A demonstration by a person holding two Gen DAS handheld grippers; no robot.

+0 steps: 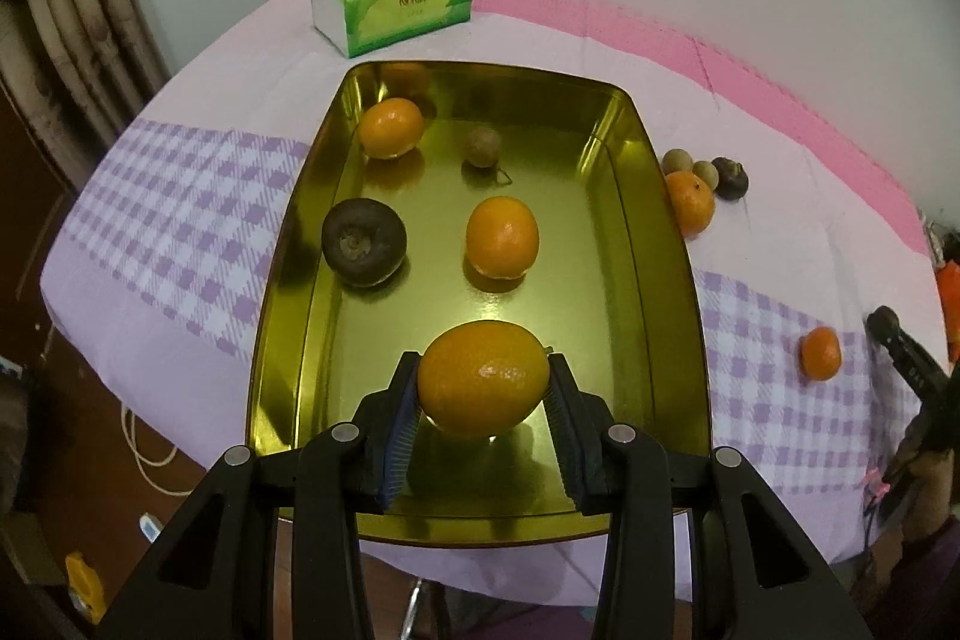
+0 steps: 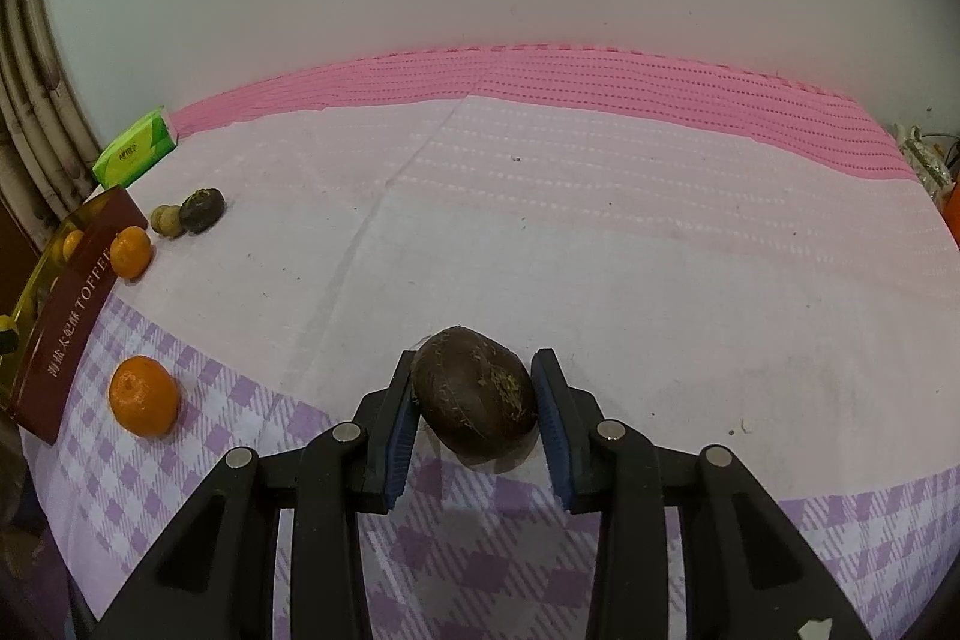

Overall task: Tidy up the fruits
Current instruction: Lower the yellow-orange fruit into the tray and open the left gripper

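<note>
My left gripper [image 1: 483, 379] is shut on an orange [image 1: 483, 377] and holds it just above the near end of the gold tin tray [image 1: 672, 244]. Inside the tray lie two oranges [image 1: 503, 237], a dark brown fruit [image 1: 363, 242] and a small brown fruit [image 1: 483, 146]. My right gripper [image 2: 475, 391] has its pads on both sides of a dark brown fruit [image 2: 475, 391] on the tablecloth. Loose oranges [image 2: 144, 395] lie beside the tray's red outer wall [image 2: 66, 322].
A green tissue pack [image 1: 393, 1] stands behind the tray. Right of the tray lie an orange [image 1: 691, 203], two small brown fruits [image 1: 678, 160] and a dark fruit [image 1: 729, 178]. Another orange [image 1: 821, 352] sits far right. The table's edge drops off left and near.
</note>
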